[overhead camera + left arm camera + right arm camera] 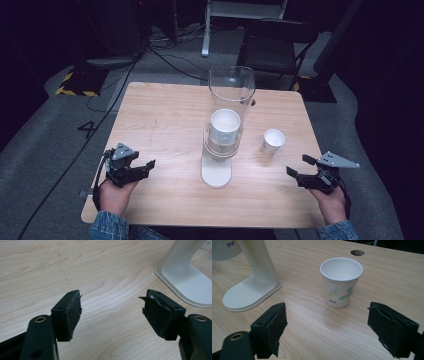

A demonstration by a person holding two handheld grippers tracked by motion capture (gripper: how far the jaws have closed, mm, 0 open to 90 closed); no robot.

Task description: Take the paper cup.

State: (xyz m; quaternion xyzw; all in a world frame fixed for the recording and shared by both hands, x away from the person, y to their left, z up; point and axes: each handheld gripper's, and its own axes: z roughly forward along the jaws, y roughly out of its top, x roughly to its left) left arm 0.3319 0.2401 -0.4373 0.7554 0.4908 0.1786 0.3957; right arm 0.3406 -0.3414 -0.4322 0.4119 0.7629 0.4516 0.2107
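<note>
Resting on a pale wooden table (165,115) (dark room behind), both grippers gape near a paper cup (341,281).

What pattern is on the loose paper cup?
White paper cup with small green leaves and a yellow flower; right gripper view shows it best.

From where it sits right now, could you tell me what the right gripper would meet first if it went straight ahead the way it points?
Most likely the paper cup. In the right gripper view it stands upright on the table, directly ahead of the right gripper, between the lines of its open jaws. The dispenser stand lies off to one side, probably missed.
</note>
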